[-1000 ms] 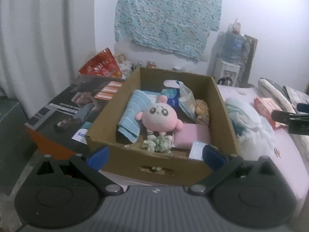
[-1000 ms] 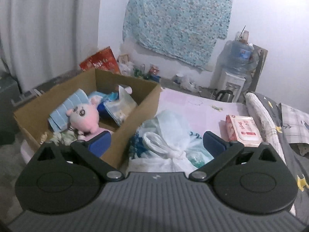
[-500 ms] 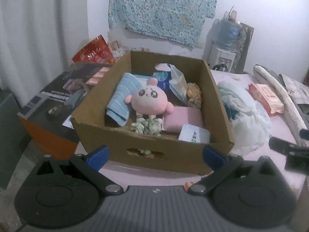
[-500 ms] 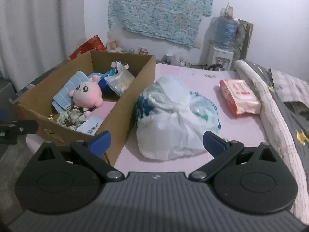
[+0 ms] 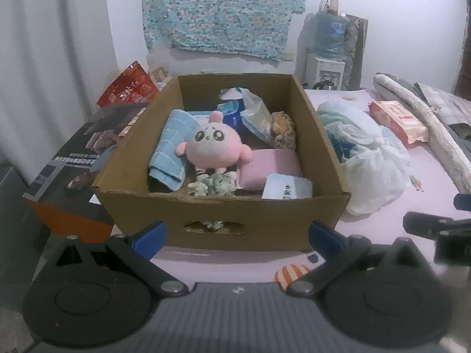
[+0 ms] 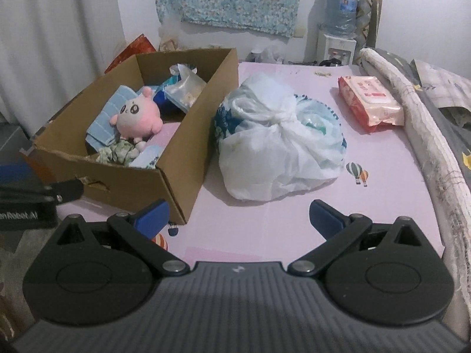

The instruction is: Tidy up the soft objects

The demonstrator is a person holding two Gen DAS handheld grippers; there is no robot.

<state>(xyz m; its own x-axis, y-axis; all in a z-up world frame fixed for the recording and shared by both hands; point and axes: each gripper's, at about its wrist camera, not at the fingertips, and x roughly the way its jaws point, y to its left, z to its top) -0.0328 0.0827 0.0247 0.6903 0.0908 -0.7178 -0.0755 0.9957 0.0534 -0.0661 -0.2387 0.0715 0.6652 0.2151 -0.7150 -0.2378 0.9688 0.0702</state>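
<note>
My left gripper (image 5: 235,235) hung with its blue-tipped fingers spread wide and nothing between them, pointed at the near wall of the cardboard box (image 5: 223,220). My right gripper (image 6: 238,217) was likewise splayed wide and empty, held above the pink sheet (image 6: 382,206) in front of the knotted white plastic bag (image 6: 279,144).

The soft things lay inside the box. The pink plush toy (image 5: 213,147) sat near the middle, face up, leaning on a folded blue towel (image 5: 172,147) against the left wall. Just right of the plush lay a pink folded cloth (image 5: 270,164), with a pale blue tissue pack (image 5: 287,186) resting on its near corner. A crumpled green-and-white floral fabric (image 5: 213,185) was bunched at the plush's feet, some of it showing through the box's handle cutout. At the back stood a clear bag of packets (image 5: 256,117) and a brown fuzzy lump (image 5: 282,129) that I could not identify.

The plastic bag sat just beside the box's right wall. Farther right, well apart from it, a pink wet-wipes pack (image 6: 369,103) lay near the rolled bedding (image 6: 418,129).
</note>
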